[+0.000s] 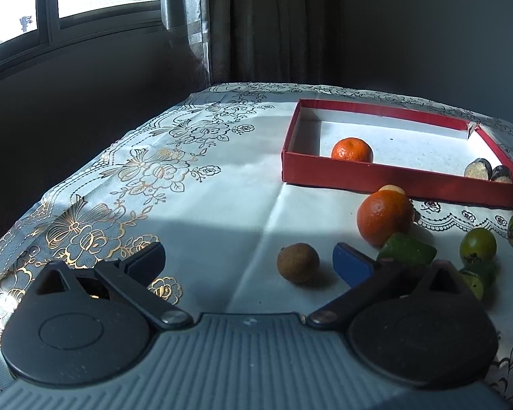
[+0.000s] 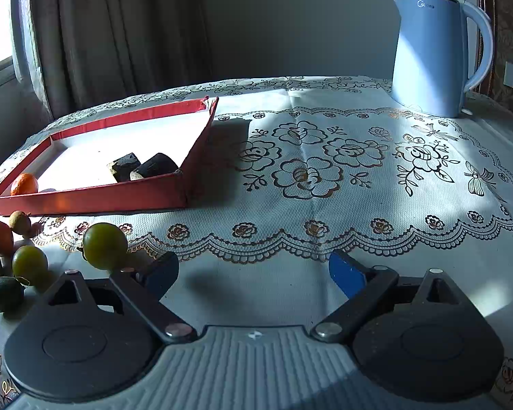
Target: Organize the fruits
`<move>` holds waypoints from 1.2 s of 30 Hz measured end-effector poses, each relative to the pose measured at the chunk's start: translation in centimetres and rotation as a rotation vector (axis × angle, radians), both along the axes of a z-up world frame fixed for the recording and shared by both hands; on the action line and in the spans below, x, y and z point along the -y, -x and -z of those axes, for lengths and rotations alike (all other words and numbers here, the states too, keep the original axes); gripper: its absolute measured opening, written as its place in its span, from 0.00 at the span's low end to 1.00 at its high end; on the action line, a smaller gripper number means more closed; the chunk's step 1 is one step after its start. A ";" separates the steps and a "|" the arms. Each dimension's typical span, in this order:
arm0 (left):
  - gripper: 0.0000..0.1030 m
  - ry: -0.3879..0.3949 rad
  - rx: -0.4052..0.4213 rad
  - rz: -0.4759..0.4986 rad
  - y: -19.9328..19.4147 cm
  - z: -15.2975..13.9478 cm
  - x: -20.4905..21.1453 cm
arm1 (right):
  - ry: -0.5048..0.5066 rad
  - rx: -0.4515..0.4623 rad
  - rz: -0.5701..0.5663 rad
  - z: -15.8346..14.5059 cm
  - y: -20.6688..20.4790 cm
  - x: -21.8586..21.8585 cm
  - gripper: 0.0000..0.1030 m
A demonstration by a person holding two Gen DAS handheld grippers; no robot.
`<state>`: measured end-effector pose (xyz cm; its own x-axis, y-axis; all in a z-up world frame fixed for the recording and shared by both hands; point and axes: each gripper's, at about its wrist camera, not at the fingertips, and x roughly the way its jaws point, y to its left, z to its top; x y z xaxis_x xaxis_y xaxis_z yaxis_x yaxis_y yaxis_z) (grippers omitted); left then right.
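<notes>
Inside the red box (image 1: 386,179) sit a small orange (image 1: 352,149) near its left wall and two dark pieces (image 2: 143,166) in the near right corner. Just outside its front wall lie a bigger orange (image 1: 383,218), a brown fruit (image 1: 298,262) and several green fruits (image 2: 105,246) on the cloth (image 2: 325,171). The left gripper (image 1: 249,261) hovers spread wide, empty, the brown fruit between its fingers. The right gripper (image 2: 253,270) is likewise spread and empty. A blue kettle (image 2: 434,54) stands far right.
</notes>
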<state>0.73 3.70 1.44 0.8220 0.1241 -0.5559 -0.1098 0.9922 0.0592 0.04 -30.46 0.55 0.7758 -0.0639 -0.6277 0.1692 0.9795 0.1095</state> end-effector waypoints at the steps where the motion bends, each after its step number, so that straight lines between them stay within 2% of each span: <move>1: 1.00 -0.002 -0.002 0.000 -0.1 0.0 0.0 | 0.000 0.000 0.000 0.0 0.0 0.0 0.93; 4: 0.94 0.005 -0.017 0.004 -0.4 0.3 -0.1 | 0.000 -0.002 -0.003 0.0 0.0 0.0 0.94; 6: 0.84 0.018 -0.030 0.015 -0.5 0.4 -0.2 | 0.003 -0.004 -0.005 0.1 -0.1 -0.1 0.94; 17: 0.63 0.026 -0.030 0.063 -0.3 0.5 0.3 | 0.003 -0.006 -0.010 0.1 -0.1 -0.1 0.96; 21: 0.43 0.031 -0.027 0.097 -0.2 0.6 0.7 | 0.004 -0.006 -0.010 0.1 -0.1 0.0 0.96; 27: 0.24 0.036 -0.033 0.131 -0.1 0.4 1.3 | 0.003 -0.006 -0.010 0.1 -0.1 0.0 0.96; 36: 0.24 -0.009 -0.025 0.121 -0.3 -0.8 1.9 | 0.000 -0.005 -0.011 0.1 -0.1 0.0 0.97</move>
<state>1.07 1.80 2.24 0.8172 0.0301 -0.5755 0.0124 0.9975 0.0698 0.17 -30.44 0.44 0.7733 -0.0552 -0.6317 0.1591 0.9812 0.1089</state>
